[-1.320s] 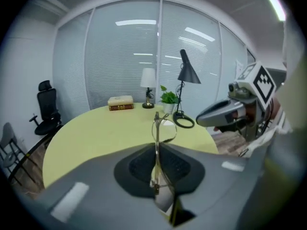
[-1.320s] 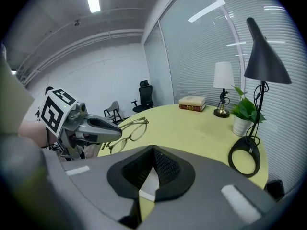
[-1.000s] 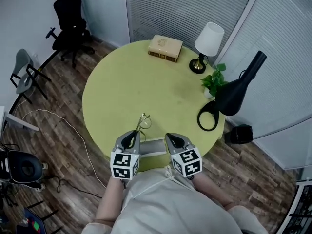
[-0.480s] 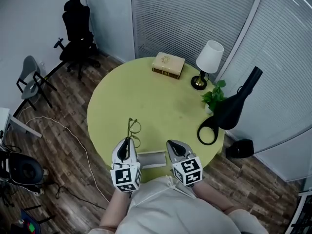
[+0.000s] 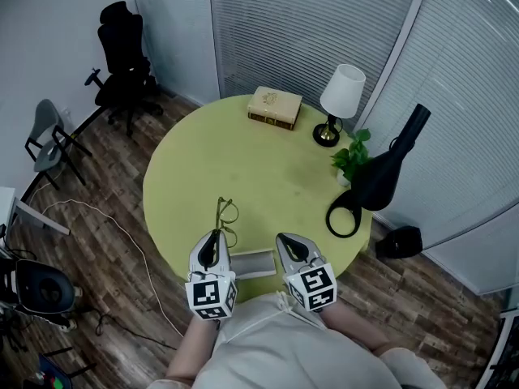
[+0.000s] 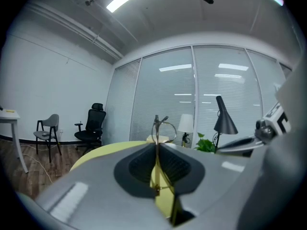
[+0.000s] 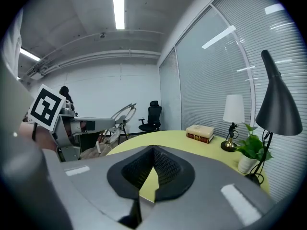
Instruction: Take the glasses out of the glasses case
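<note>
Ceiling strip lights (image 7: pixel 118 4) give even brightness; gripper views fisheye, corners dark

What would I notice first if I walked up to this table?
Probably the big round yellow-green table, filling the middle of the room. At its near edge the left gripper pinches a thin pair of glasses, just left of the grey glasses case. On the table's right side stand a white lamp and a tall black lamp.
</note>
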{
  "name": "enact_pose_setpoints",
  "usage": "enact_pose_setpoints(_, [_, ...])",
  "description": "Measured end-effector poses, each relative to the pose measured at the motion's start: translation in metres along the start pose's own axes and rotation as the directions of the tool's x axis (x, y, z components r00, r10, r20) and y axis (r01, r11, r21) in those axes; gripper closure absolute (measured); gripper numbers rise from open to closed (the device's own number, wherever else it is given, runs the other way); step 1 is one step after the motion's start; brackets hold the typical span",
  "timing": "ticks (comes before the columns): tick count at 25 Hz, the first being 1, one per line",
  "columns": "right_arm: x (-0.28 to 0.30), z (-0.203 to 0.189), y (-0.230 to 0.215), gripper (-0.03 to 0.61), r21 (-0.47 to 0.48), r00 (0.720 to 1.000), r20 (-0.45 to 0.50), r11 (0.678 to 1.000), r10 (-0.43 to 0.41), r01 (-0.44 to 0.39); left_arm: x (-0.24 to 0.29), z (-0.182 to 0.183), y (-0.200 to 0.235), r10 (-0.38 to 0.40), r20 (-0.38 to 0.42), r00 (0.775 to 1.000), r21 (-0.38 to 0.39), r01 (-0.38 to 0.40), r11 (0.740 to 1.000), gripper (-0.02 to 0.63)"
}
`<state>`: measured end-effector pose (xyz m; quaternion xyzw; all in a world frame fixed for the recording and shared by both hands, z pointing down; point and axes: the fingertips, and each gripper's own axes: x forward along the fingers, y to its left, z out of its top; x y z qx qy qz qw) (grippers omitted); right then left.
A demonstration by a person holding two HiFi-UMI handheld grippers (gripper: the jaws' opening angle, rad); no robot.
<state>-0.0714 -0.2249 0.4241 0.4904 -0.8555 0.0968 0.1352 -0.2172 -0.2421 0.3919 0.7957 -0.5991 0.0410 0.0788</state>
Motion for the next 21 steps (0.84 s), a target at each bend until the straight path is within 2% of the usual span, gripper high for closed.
enact_pose_setpoints(7, [-0.003,-0.006,0.0,0.58,0.03,1.0,-0.012,0.999,-0.013,0.013,-0.002,-0.006,-0.004,-0.019,-0.012,1.0,0.01,0.019,1.0,0.589])
enact_pose_setpoints(21, [0.005,-0.009,-0.003,0.58,0.022,0.998,-0.062,0.999,-0.031,0.032,0.001,-0.014,0.0,-0.033,-0.052,0.998,-0.019,0.032,0.999,0.59])
